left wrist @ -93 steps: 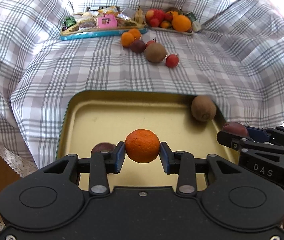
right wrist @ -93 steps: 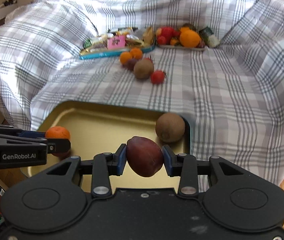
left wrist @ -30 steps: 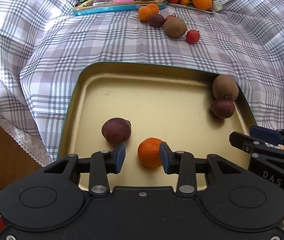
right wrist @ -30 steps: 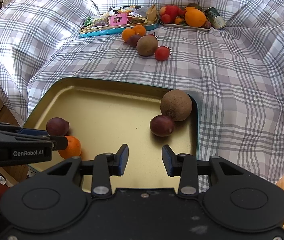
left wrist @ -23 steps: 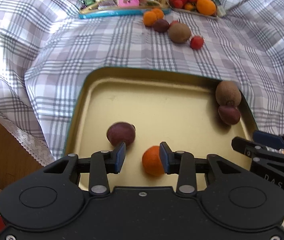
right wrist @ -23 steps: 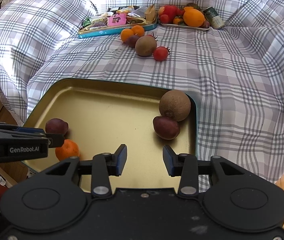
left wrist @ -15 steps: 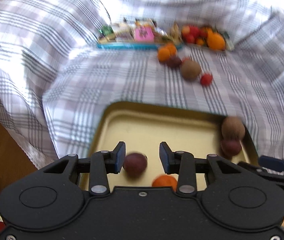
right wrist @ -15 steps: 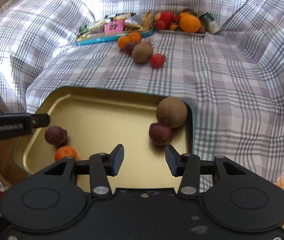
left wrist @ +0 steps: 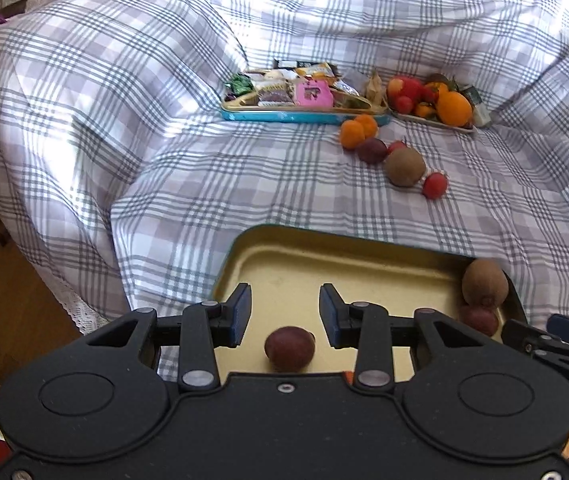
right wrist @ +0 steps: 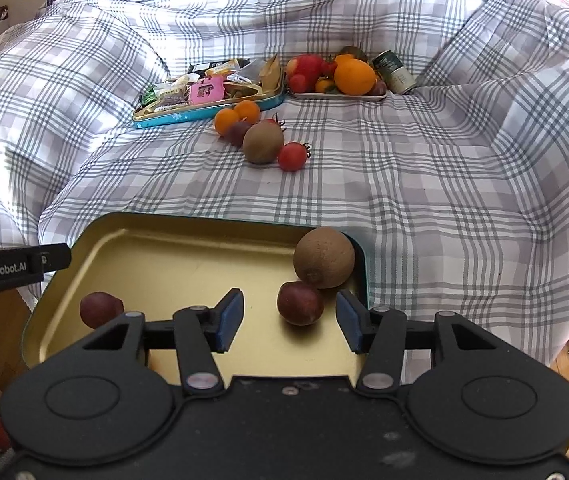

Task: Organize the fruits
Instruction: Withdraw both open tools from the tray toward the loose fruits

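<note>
while 2 fruits crowd its right rim, the gold tray (right wrist: 132,240) lies mostly bare.

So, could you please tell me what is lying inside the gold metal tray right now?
Inside the gold metal tray: a brown kiwi touching a dark plum, and another dark plum at the left. An orange sliver shows; the left tool covers the rest.

A grey-checked cloth (right wrist: 424,184) covers everything; at the back, a blue tin (right wrist: 204,110) holds wrapped snacks (right wrist: 200,90), with a green can (right wrist: 394,72) nearby
</note>
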Action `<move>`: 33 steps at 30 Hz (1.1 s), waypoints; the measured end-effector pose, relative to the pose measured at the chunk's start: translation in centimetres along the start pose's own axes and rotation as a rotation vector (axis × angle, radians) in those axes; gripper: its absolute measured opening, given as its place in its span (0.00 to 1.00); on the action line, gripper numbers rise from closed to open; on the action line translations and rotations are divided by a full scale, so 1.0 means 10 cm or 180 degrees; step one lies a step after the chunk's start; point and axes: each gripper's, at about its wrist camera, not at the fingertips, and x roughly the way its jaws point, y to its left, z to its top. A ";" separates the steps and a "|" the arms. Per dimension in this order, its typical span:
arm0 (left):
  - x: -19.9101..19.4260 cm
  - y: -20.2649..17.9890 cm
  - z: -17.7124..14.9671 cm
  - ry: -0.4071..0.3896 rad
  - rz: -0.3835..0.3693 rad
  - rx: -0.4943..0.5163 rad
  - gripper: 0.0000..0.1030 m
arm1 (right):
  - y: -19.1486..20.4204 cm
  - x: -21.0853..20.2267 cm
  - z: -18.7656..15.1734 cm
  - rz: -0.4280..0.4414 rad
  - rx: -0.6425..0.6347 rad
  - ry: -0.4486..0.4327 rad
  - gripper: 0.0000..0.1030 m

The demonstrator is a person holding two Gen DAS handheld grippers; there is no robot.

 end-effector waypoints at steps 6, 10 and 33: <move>-0.04 -0.01 -0.02 -0.0049 -0.0037 -0.0019 0.45 | 0.04 0.01 0.00 0.0059 -0.0064 0.0047 0.51; -0.06 0.01 -0.03 -0.0002 -0.0074 -0.0082 0.45 | 0.08 -0.05 0.00 -0.0005 -0.0162 -0.0004 0.51; -0.31 0.04 0.03 -0.0154 0.0149 -0.0068 0.45 | 0.04 -0.35 0.12 -0.0186 -0.0154 0.0002 0.51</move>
